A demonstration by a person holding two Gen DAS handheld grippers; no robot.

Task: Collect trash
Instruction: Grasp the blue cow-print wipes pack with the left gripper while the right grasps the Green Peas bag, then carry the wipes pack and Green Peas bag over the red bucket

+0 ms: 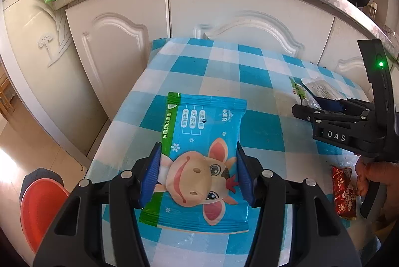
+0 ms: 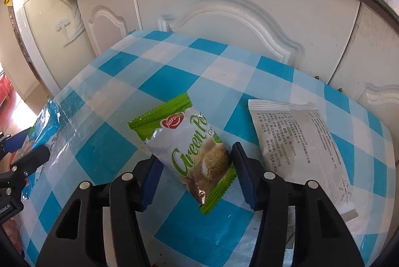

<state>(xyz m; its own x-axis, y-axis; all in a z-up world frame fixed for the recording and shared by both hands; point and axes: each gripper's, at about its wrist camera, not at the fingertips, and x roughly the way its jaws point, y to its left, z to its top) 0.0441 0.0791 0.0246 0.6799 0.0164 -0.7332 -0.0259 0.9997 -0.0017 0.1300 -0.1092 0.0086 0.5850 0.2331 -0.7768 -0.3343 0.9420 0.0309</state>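
Observation:
A blue wet-wipe pack (image 1: 199, 132) with a cartoon cow sits between the blue pads of my left gripper (image 1: 197, 146), which is shut on its two long sides. The same pack (image 2: 45, 122) shows at the left edge of the right wrist view. A green and white "Green Pea" cookie packet (image 2: 189, 149) lies tilted on the blue checked tablecloth (image 2: 174, 67). My right gripper (image 2: 195, 153) straddles its lower half with both pads touching its edges. In the left wrist view, that right gripper (image 1: 303, 110) reaches in from the right, held by a hand (image 1: 369, 177).
A white printed sachet (image 2: 299, 147) lies right of the cookie packet. A red wrapper (image 1: 343, 189) lies near the table's right side. White cabinet doors (image 1: 224, 17) stand behind the table. An orange-red round object (image 1: 40, 207) sits on the floor at the left.

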